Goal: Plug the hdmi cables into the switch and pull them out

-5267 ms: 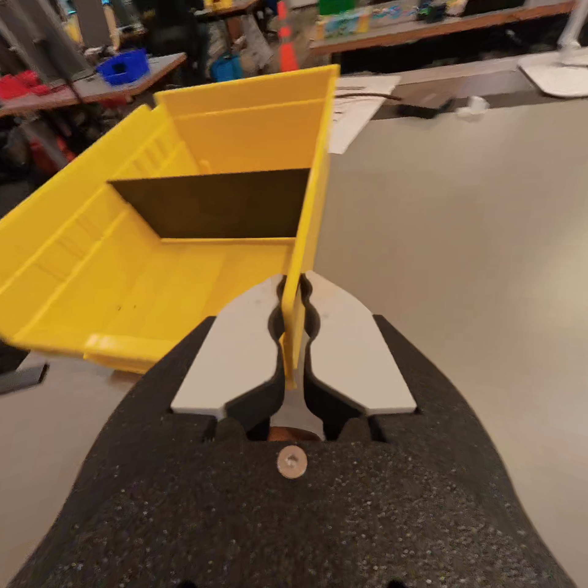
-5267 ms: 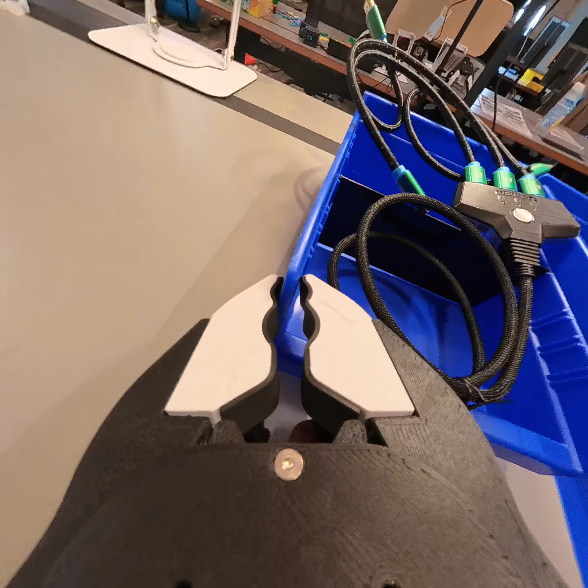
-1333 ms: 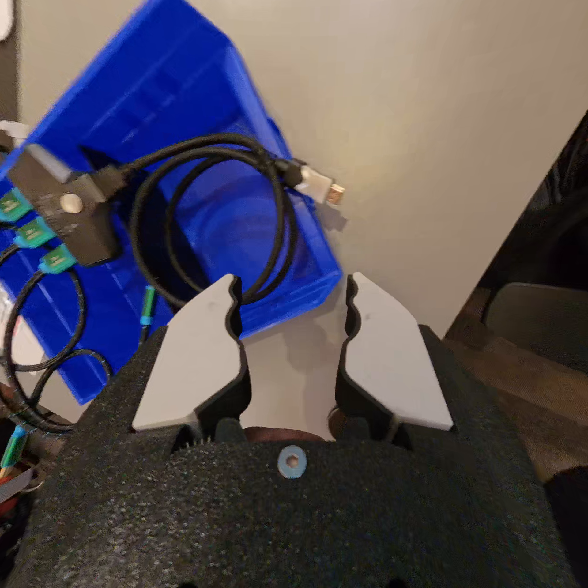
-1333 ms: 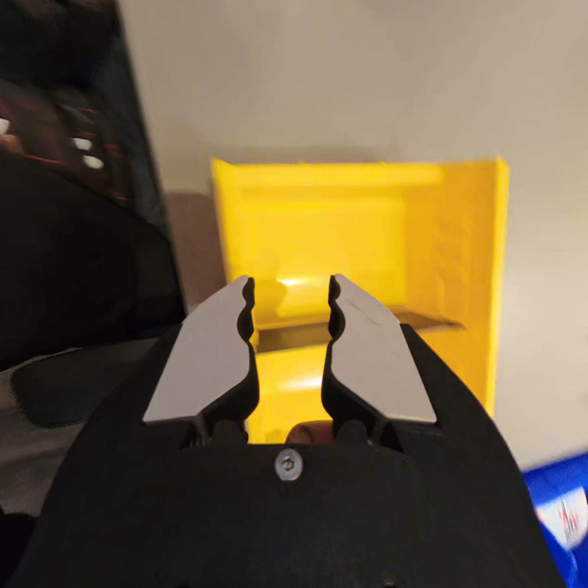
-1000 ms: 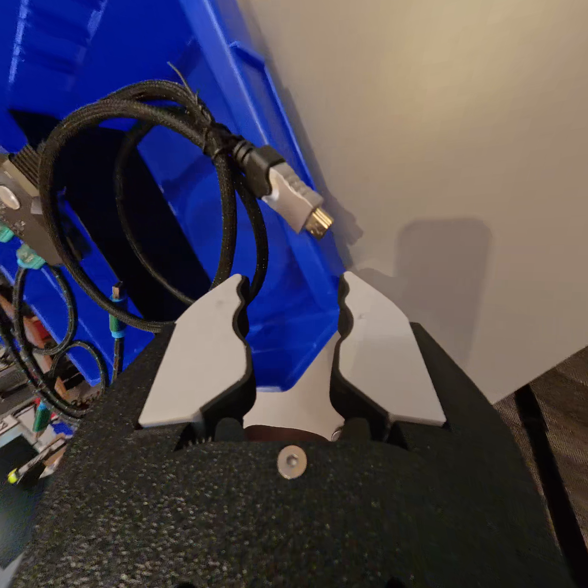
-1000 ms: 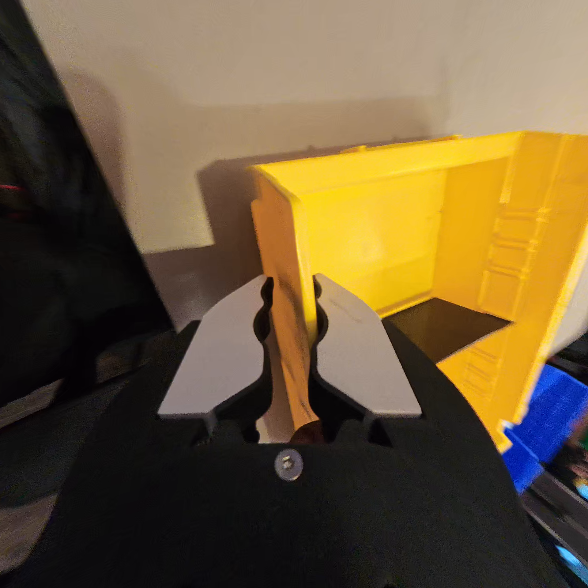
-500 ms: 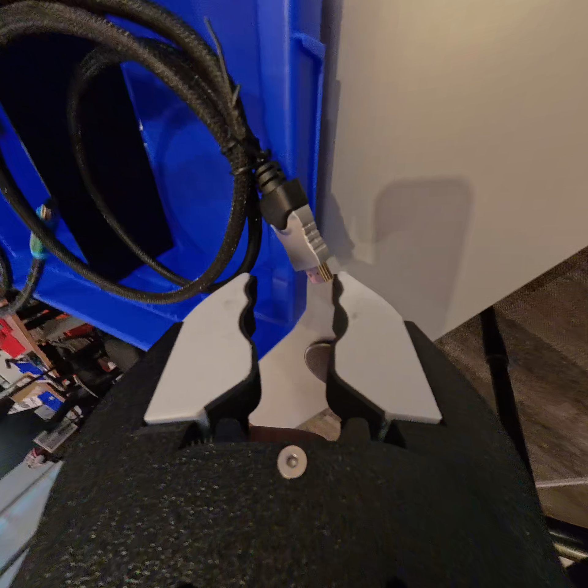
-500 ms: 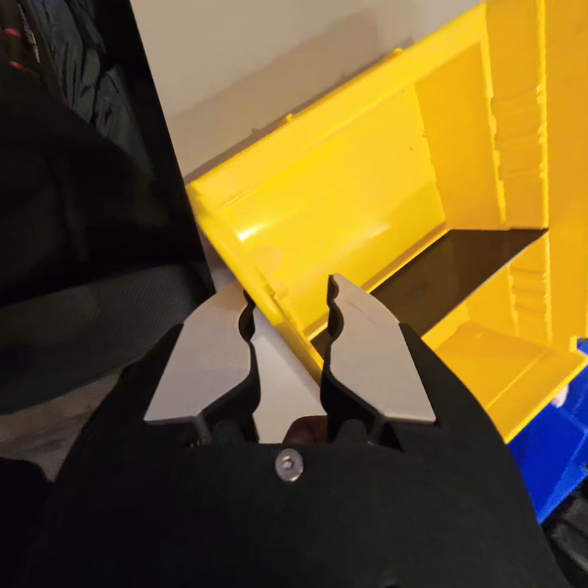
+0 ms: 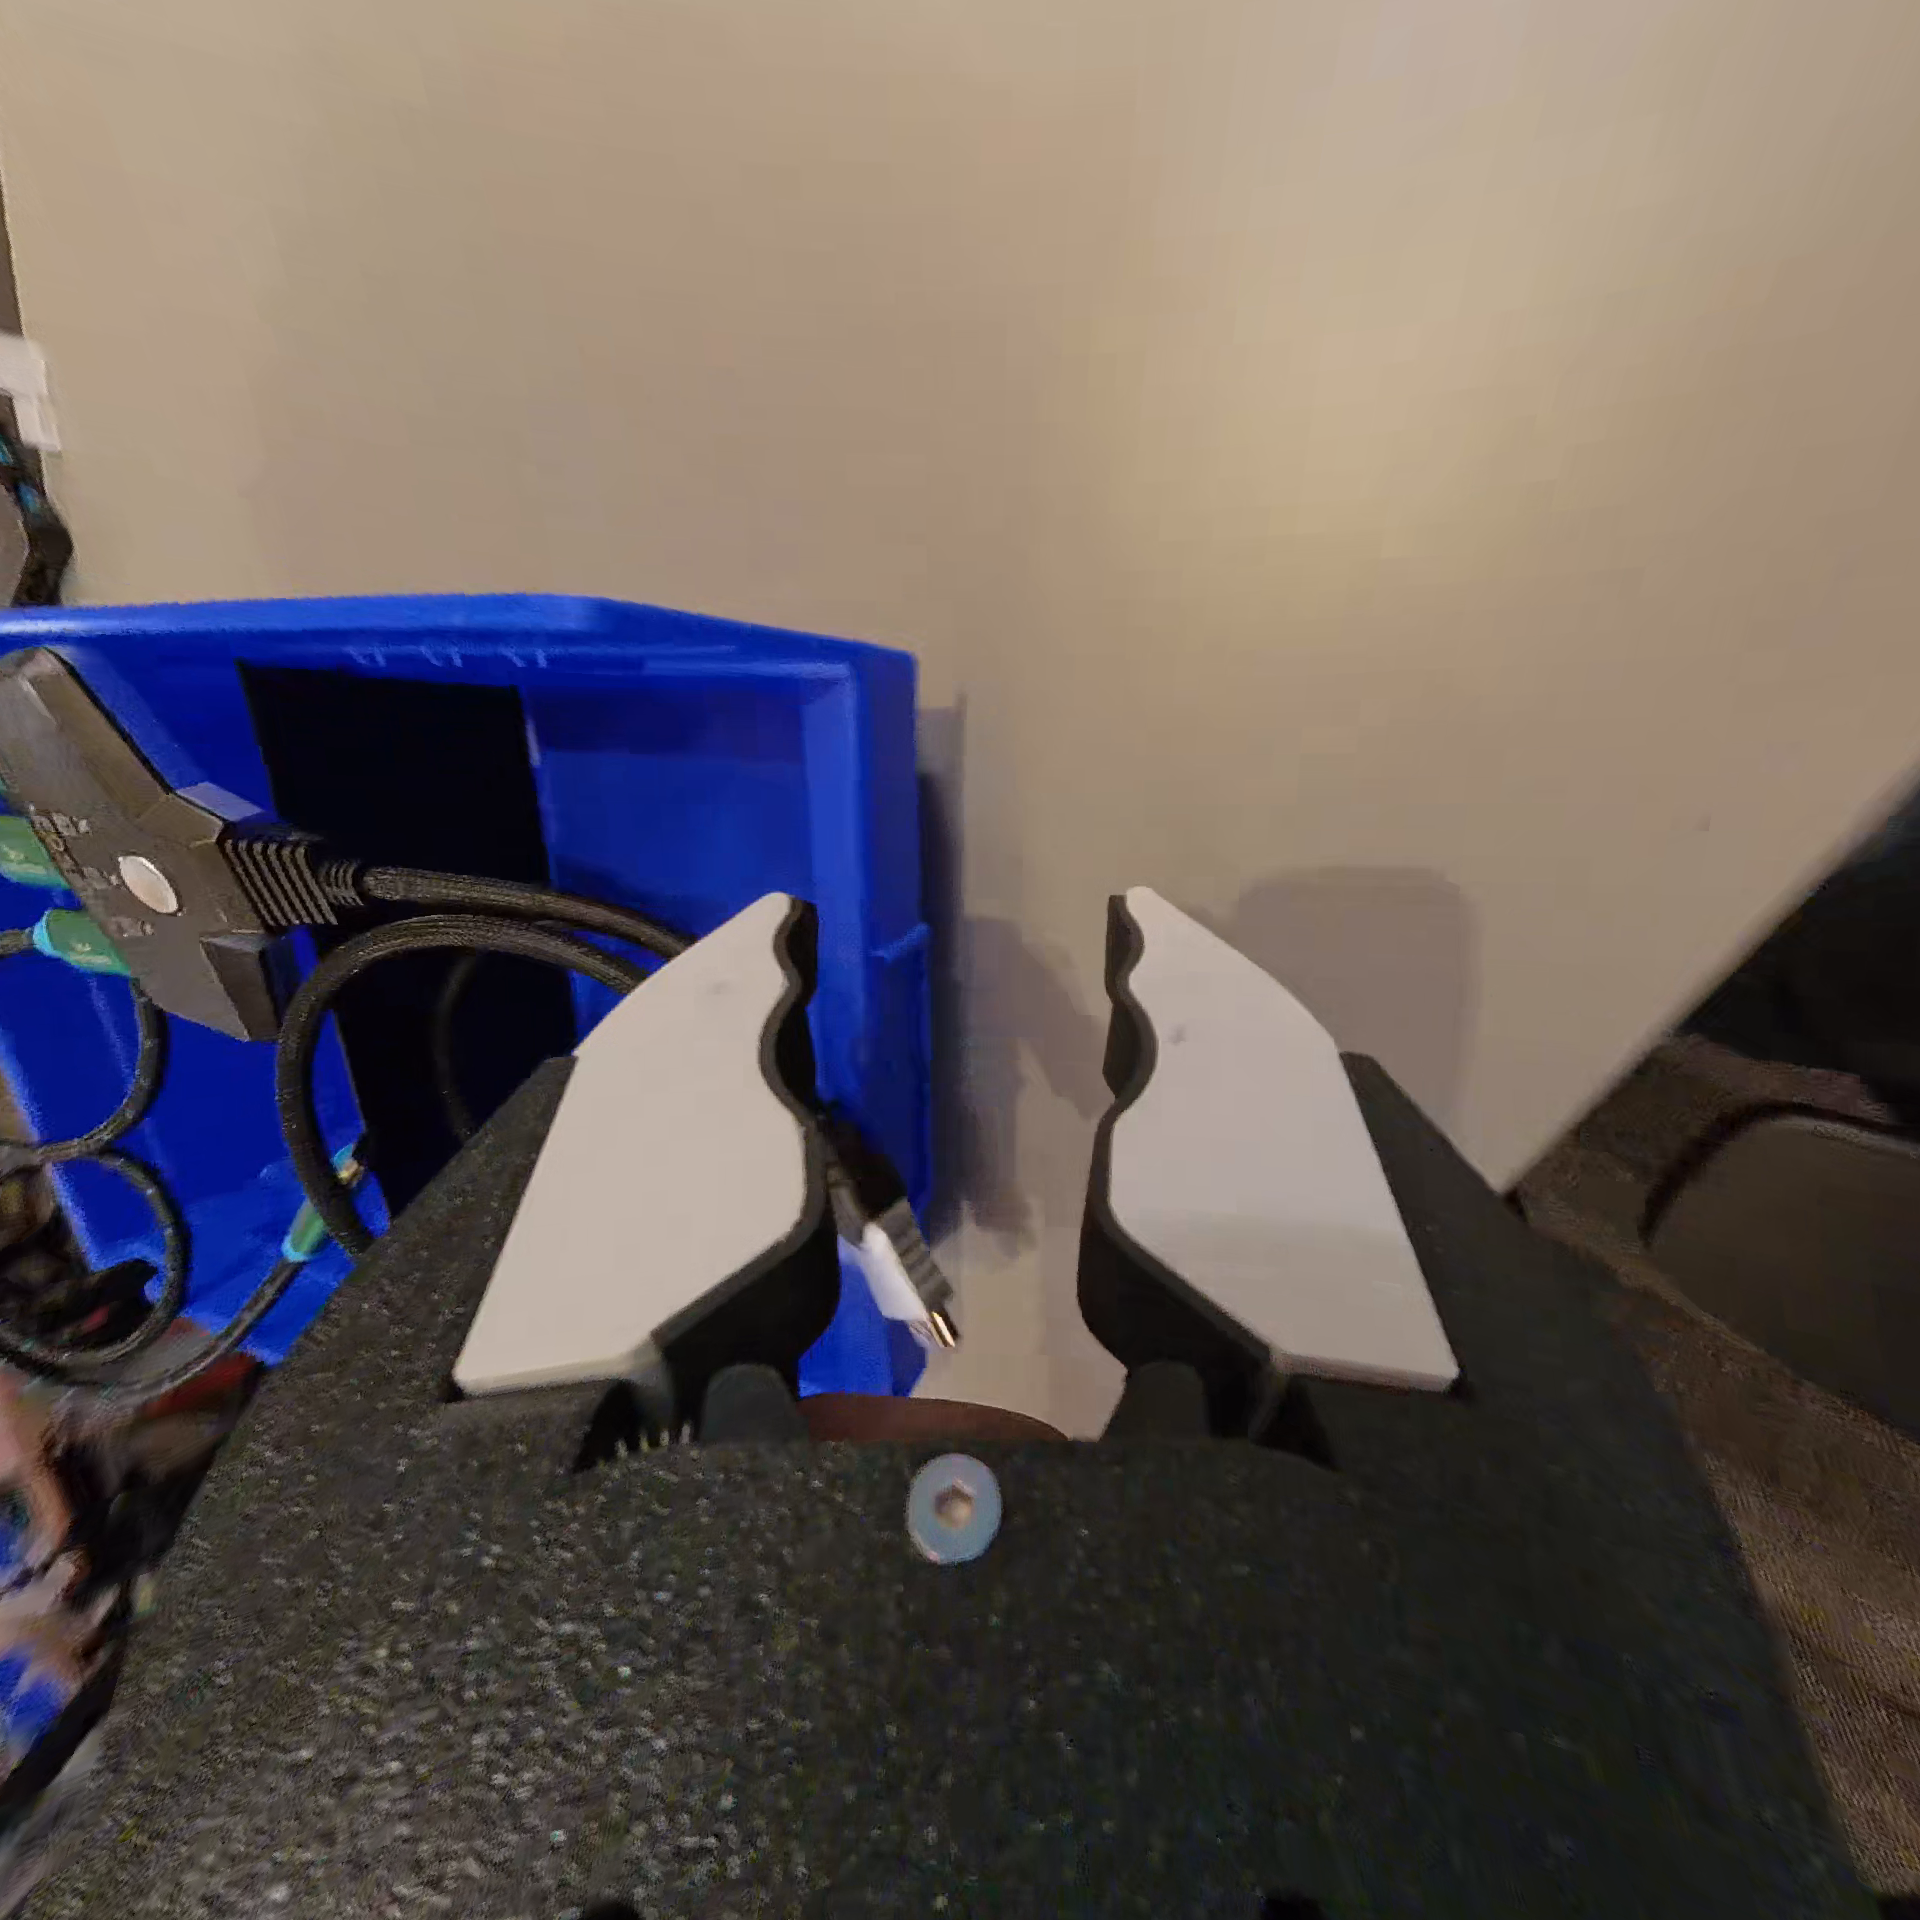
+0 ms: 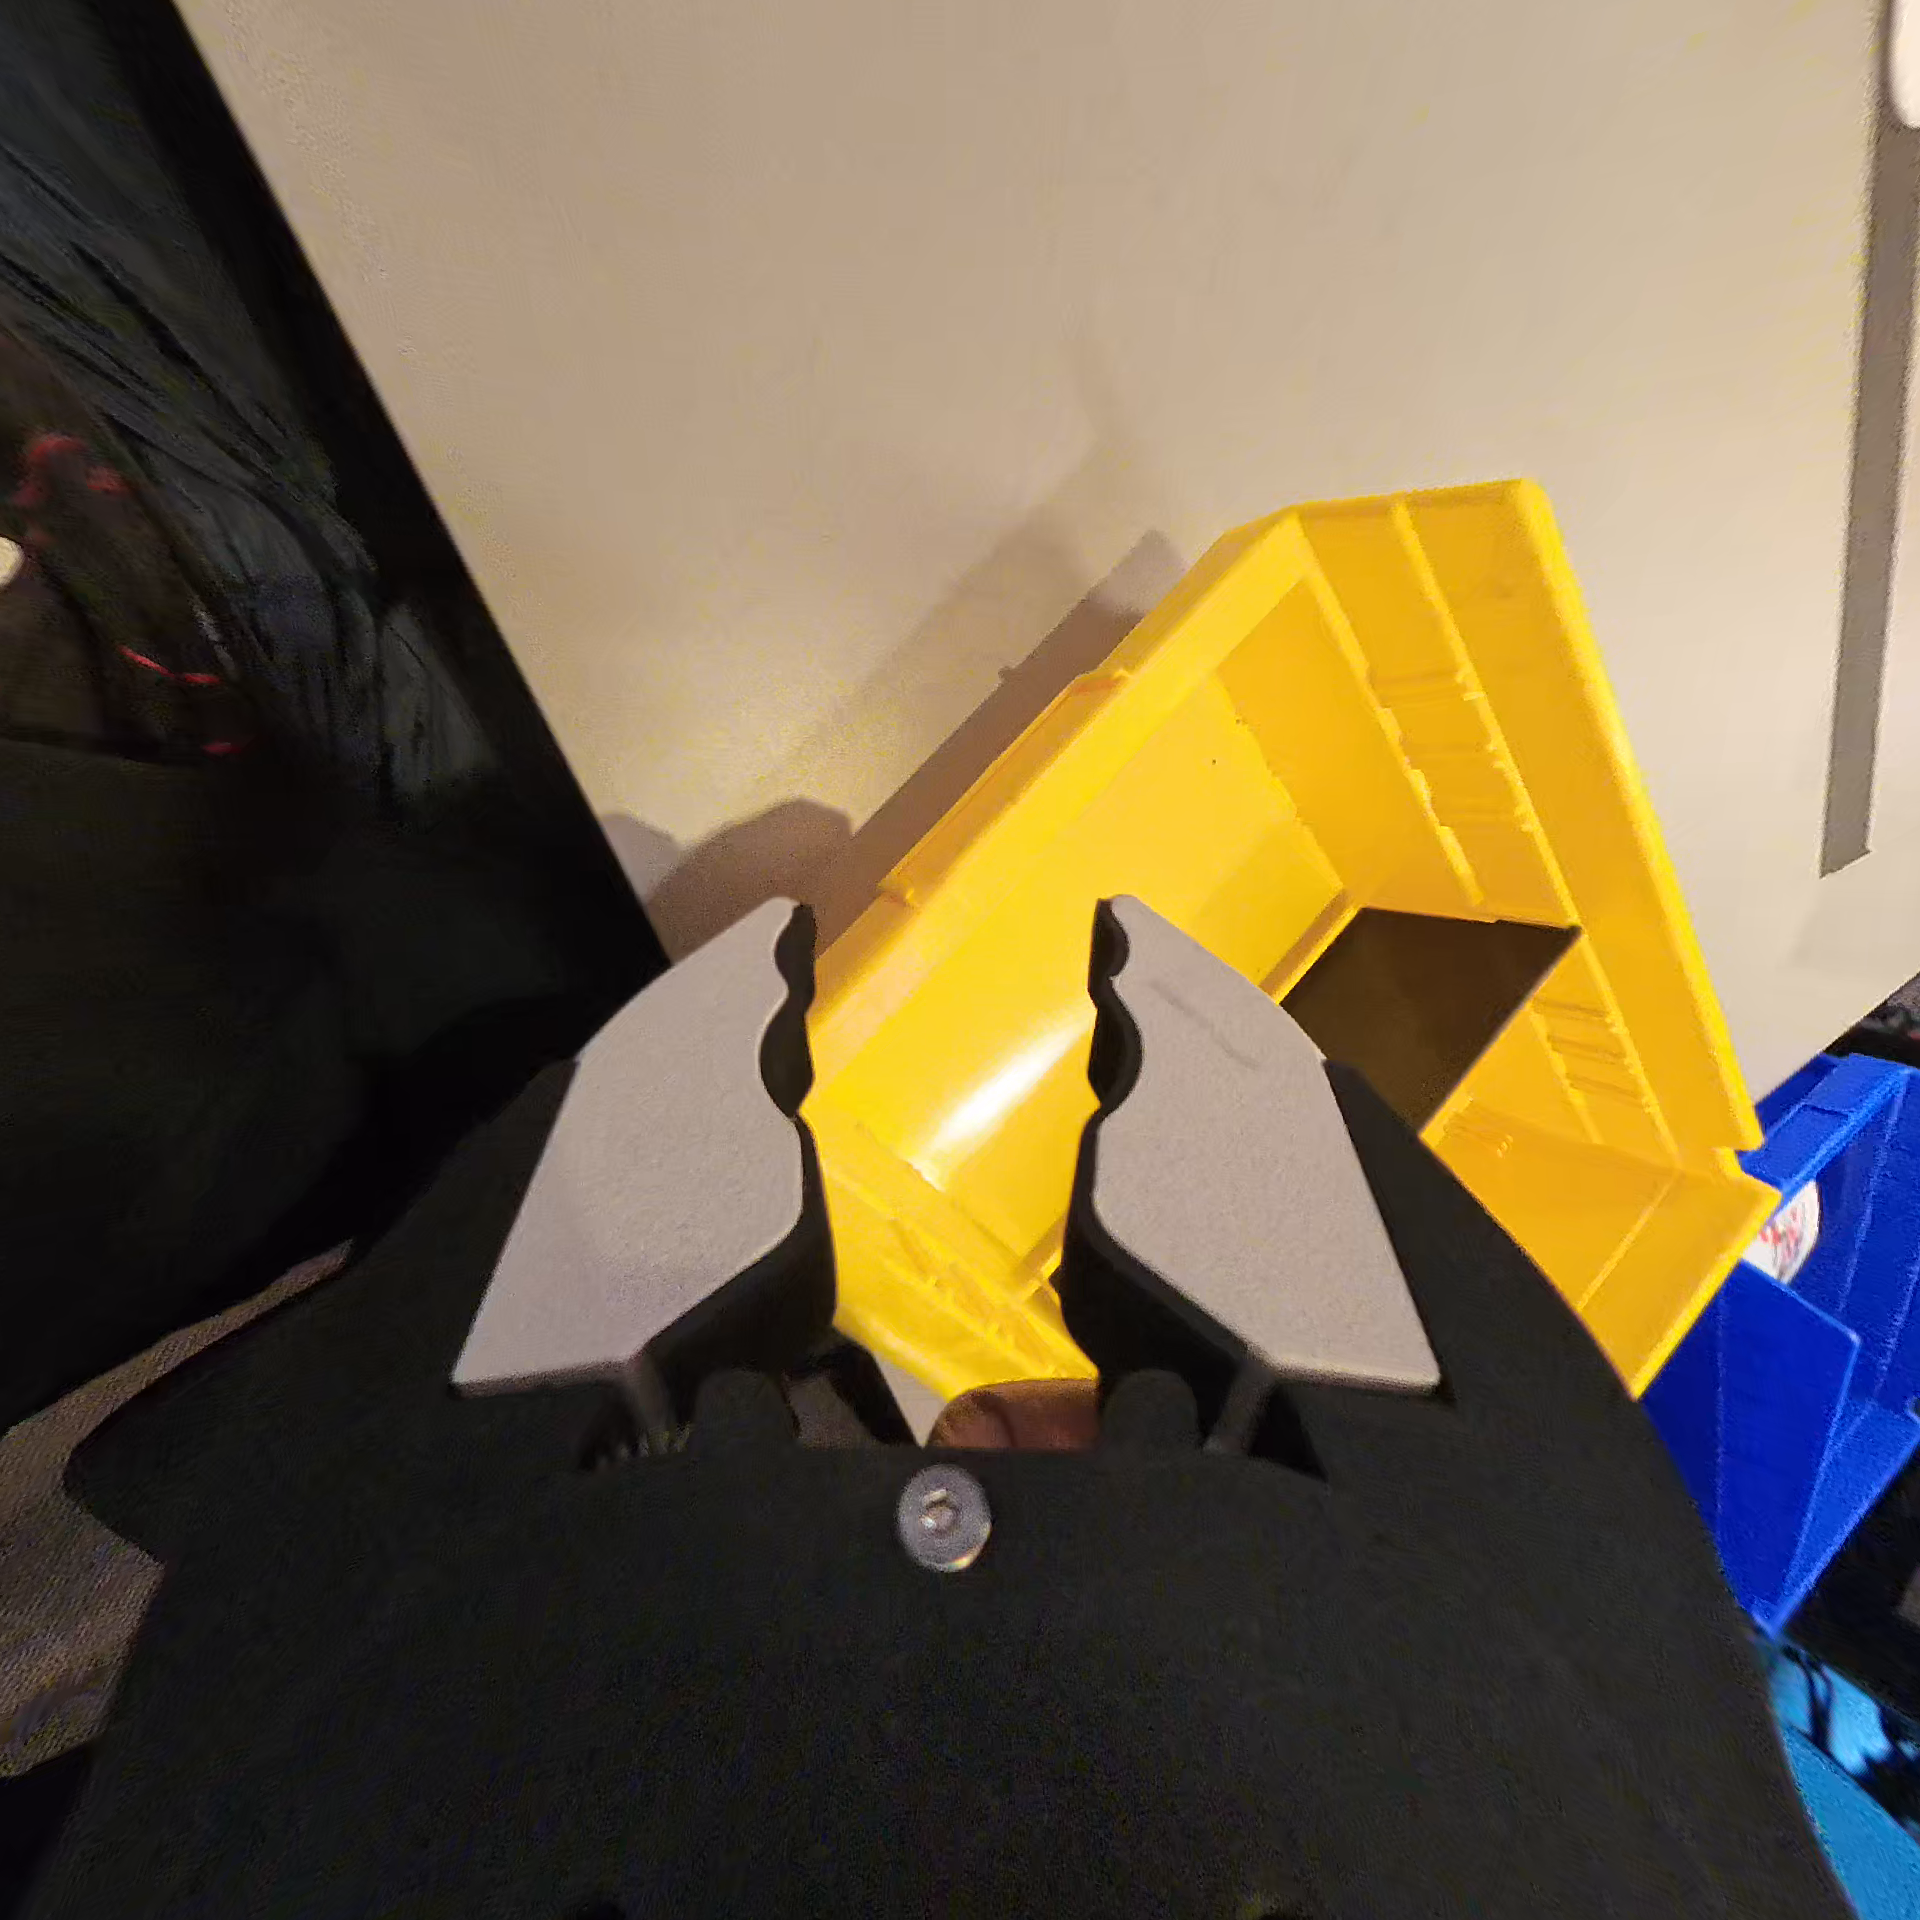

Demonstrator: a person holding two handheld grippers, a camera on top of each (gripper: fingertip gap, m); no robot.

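Note:
In the left wrist view the black HDMI switch (image 9: 114,862) sits at the left edge, in a blue bin (image 9: 675,790). A black braided cable (image 9: 499,894) runs from it and loops down. The cable's silver plug (image 9: 894,1262) hangs low between my fingers, close to the left finger (image 9: 665,1143). My left gripper (image 9: 961,914) is open and grips nothing. Green-tipped plugs (image 9: 73,935) sit in the switch's left side. My right gripper (image 10: 951,914) is open, with a wall of a tilted yellow bin (image 10: 1195,831) between its jaws.
A pale flat surface (image 9: 1247,520) lies behind both bins. A dark chair or seat (image 9: 1787,1247) is at the right of the left wrist view. A black panel (image 10: 260,831) fills the left of the right wrist view, and a blue bin (image 10: 1829,1351) is at lower right. The left gripper's tips are roughly 40 cm from the right gripper's. About 15 cm separates my left fingertips from the black HDMI switch (image 9: 114,862).
My right gripper has opened off the yellow bin's wall, and the bin now sits tilted. The left view swung back; the silver plug now hangs lower between the left fingers.

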